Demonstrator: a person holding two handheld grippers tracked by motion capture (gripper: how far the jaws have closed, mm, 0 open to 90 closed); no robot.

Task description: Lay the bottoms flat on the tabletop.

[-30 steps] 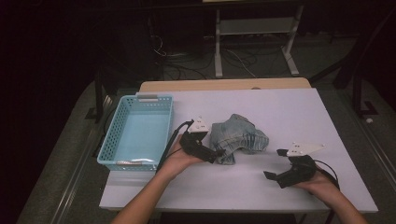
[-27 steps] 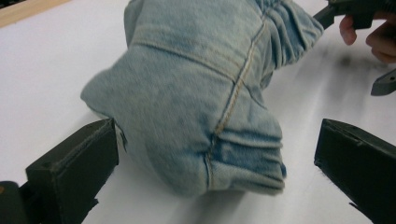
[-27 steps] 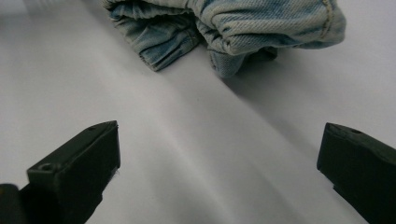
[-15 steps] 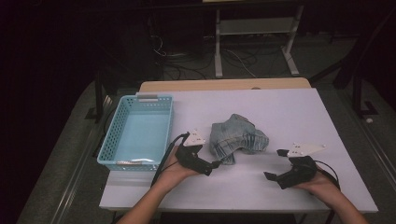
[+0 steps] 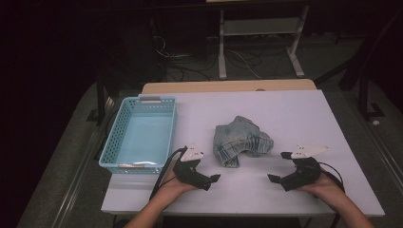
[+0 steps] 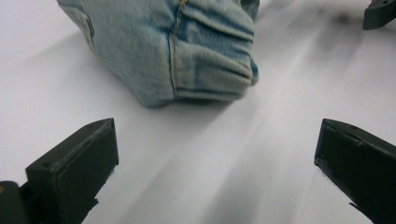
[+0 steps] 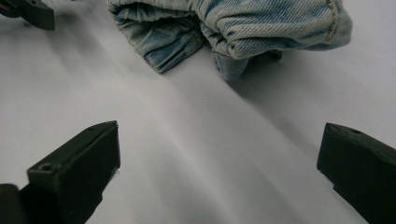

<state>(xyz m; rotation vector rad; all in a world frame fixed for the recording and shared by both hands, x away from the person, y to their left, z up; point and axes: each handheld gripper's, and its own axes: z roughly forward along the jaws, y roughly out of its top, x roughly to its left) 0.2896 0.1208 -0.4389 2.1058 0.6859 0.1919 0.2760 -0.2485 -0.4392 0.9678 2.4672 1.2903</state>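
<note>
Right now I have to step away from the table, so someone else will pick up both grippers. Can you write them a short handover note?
Left gripper: jaws wide open, empty, low over the white table, just short of the crumpled light-blue denim garment.
Right gripper: jaws wide open, empty, low at the near right, pointing toward the same garment.
The denim lies bunched in a heap mid-table, touched by neither gripper. The light-blue plastic basket sits at the table's left edge with nothing in it.
Done: nothing that shows; the garment is neither gripped nor in the basket.
Left: probably grasp the denim and handle it, perhaps toward the basket.
</note>
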